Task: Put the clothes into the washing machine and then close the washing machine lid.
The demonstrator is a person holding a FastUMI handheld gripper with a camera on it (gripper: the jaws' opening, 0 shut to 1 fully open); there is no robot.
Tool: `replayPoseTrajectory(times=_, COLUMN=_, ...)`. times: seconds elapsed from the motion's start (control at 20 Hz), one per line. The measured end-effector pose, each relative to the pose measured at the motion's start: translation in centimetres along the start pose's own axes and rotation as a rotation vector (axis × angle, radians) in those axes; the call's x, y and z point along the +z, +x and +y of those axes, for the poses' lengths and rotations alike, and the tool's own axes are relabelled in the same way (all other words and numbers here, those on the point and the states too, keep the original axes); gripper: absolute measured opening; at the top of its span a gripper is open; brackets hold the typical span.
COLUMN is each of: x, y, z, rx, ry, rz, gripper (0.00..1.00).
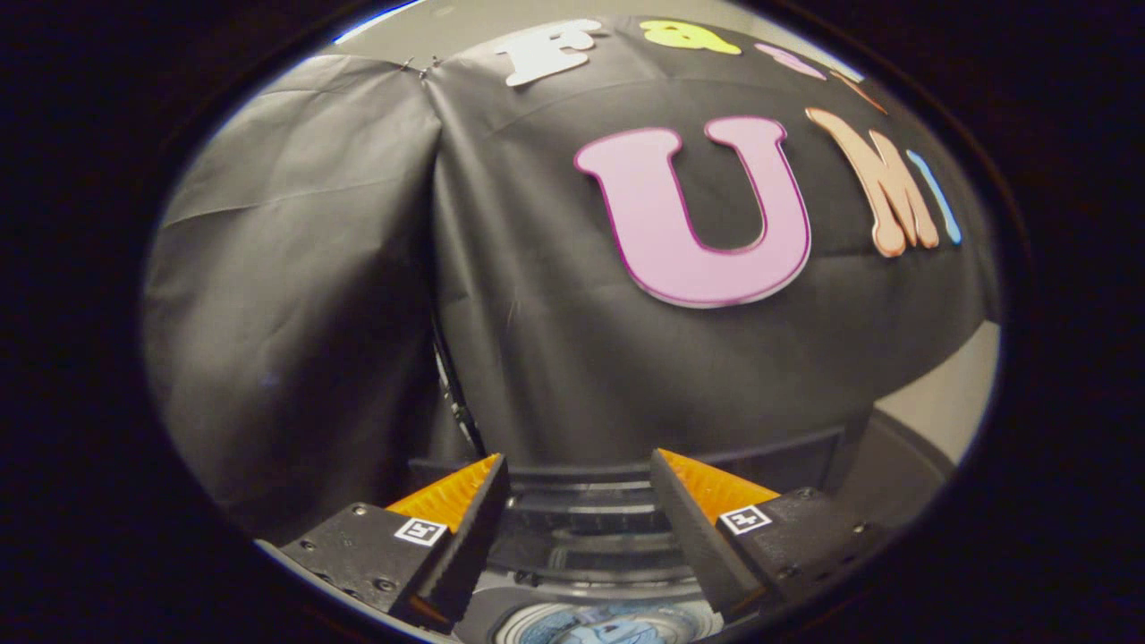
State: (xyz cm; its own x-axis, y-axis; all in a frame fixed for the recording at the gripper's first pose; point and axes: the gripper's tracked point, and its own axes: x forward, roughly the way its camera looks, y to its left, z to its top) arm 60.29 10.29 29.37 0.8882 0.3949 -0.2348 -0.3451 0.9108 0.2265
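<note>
Black cloth walled the booth beyond the gripper (580, 510), whose fingers stood apart, holding nothing.
Between and below the fingers lay the washing machine (590, 546), dark ribbed top ahead, with a round bluish opening (608, 624) nearest, perhaps clothes inside; the lid's state I could not tell.

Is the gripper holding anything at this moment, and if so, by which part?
Nothing is held. The gripper is open, its fingers apart with only a gap between them, above the washing machine, whose drum opening lies below them.
</note>
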Motion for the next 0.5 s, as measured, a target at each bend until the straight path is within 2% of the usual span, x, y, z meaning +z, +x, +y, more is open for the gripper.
replayPoseTrajectory(times=0.05, x=1.4, y=1.2, z=0.6, rx=-0.011, ry=-0.025, rz=-0.012, gripper=0.96)
replayPoseTrajectory(times=0.2, x=-0.6, y=5.3, z=0.9, rx=-0.051, ry=-0.057, rz=0.058, gripper=0.96)
replayPoseTrajectory(times=0.25, x=0.2, y=6.0, z=1.2, rx=-0.06, ry=-0.05, rz=0.079, gripper=0.96)
replayPoseTrajectory(times=0.4, x=-0.6, y=5.1, z=1.5, rx=-0.07, ry=-0.106, rz=0.089, gripper=0.97)
replayPoseTrajectory(times=0.5, x=-0.9, y=5.1, z=1.1, rx=-0.077, ry=-0.088, rz=0.07, gripper=0.98)
